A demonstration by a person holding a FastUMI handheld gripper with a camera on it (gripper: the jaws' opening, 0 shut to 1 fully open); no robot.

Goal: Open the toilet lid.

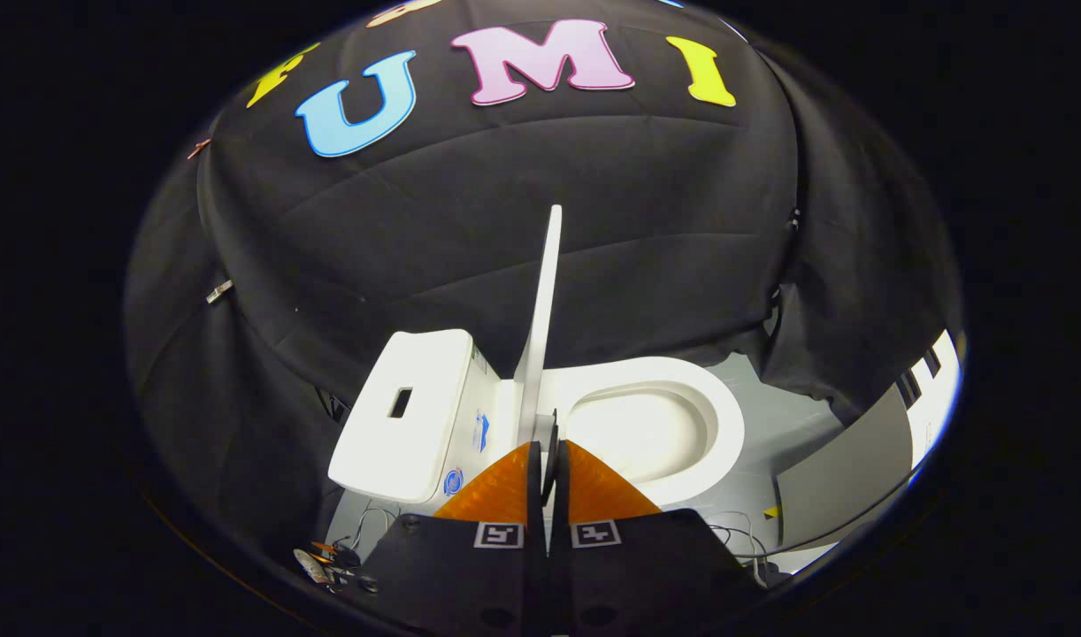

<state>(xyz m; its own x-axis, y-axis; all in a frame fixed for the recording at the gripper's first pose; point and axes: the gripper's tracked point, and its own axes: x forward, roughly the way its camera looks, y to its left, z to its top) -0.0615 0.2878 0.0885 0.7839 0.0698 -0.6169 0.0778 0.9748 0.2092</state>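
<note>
Your gripper (548,442) has its two fingers pressed together on the lower edge of the thin white plastic toilet lid (545,310), which rises edge-on straight up from between them, upright against the black cloth wall. To its left stands the white rectangular cistern (408,411); to its right the white oval toilet seat (673,425) lies uncovered on the grey floor (770,416).

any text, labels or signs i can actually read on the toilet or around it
Nothing here can be read.
Blue sticker on the side of the tank: too small to read.
Round blue sticker lower on the tank: blurred.
Square markers on the gripper: patterns, not text.
The gripper's fingers are closed on the edge of the raised toilet lid.
</note>
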